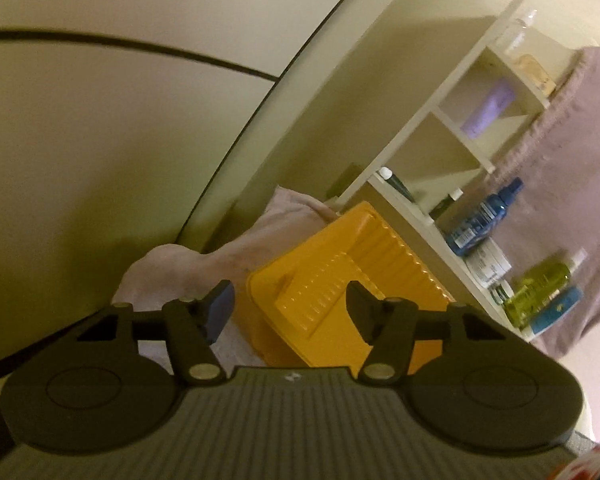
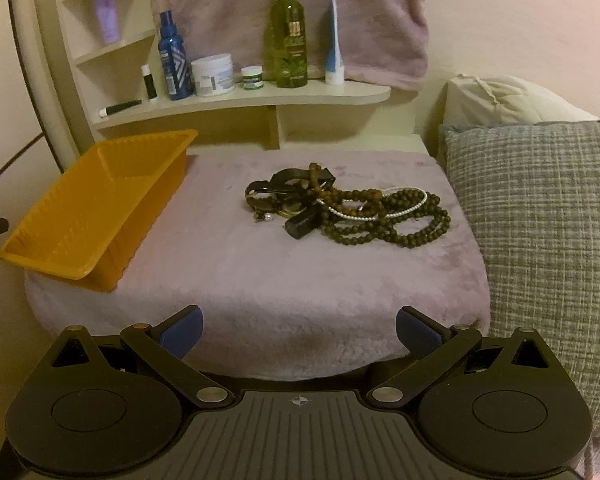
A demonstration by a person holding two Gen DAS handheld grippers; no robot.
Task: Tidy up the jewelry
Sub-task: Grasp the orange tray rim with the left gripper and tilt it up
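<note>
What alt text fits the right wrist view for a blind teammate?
A tangled pile of bead necklaces lies on a pink plush cushion, with an empty orange tray at its left edge. The right gripper hovers in front, jaws open.

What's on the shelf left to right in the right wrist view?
Black-and-white tube lying flat → small dark stick → blue spray bottle → white jar → small green-label jar → green oil bottle → upright blue-white tube.
</note>
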